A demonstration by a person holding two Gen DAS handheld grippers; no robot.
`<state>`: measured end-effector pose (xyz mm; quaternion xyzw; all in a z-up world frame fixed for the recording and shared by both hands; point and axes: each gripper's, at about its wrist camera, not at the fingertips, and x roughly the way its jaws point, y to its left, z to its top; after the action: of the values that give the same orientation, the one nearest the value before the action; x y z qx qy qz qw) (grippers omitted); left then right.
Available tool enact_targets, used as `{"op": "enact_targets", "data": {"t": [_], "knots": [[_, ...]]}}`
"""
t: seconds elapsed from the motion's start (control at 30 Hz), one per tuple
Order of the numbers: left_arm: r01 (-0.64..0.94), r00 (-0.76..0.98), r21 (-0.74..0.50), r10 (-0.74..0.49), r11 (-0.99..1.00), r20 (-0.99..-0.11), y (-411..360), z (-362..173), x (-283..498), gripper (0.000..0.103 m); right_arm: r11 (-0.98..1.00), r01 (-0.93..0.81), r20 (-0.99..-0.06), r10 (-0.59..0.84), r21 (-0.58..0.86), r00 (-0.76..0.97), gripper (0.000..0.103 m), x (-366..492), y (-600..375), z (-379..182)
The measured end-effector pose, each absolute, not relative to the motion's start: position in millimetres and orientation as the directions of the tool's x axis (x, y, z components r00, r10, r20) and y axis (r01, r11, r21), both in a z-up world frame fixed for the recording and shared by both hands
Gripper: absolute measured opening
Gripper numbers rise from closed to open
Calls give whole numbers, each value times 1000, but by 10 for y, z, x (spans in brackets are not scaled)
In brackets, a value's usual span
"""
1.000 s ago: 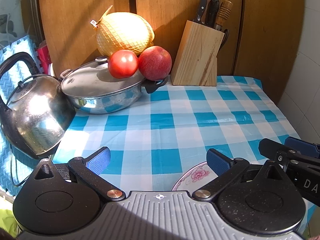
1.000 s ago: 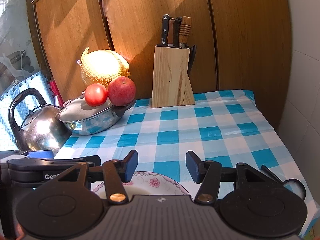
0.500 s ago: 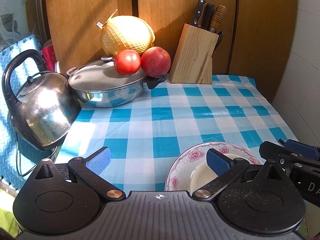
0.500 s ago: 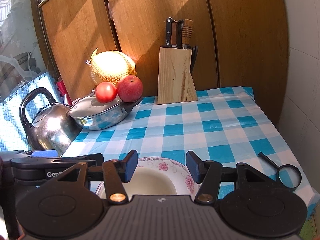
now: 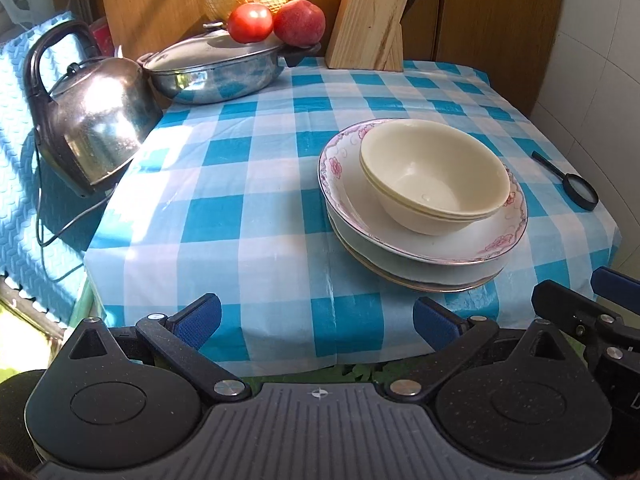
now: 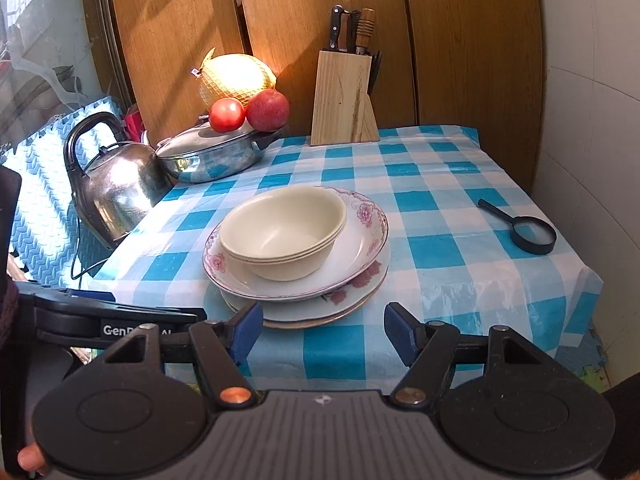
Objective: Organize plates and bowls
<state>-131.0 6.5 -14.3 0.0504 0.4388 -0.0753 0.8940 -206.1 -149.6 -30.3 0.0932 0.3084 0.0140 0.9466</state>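
Stack of cream bowls (image 6: 282, 232) nested on floral plates (image 6: 368, 248), set at the counter's (image 6: 440, 184) near edge; now seen whole, both grippers drawn back; right gripper (image 6: 322, 330) fingers opening, empty; left gripper (image 5: 316, 320) fingers wide, empty; stacking judged complete.

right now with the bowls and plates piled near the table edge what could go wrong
1. The cream bowls sit off-centre on the flowered plates, so a bump might tip the pile.
2. The pile is near the table's front edge and could slide off.
3. The right gripper, jaws opening and empty, could knock the plates.
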Motion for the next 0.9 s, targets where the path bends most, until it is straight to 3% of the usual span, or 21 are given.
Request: {"op": "enact_targets", "data": {"t": [0.3, 0.9], "knots": [[222, 507, -20, -132, 975, -852, -27, -379, -1312, 103, 963, 86, -632, 98, 254, 769, 62, -2022, -1667, -483], [216, 496, -24, -131, 976, -858, -59, -426, -1221, 103, 958, 121, -704, 101, 258, 703, 62, -1891, -1704, -687]]}}
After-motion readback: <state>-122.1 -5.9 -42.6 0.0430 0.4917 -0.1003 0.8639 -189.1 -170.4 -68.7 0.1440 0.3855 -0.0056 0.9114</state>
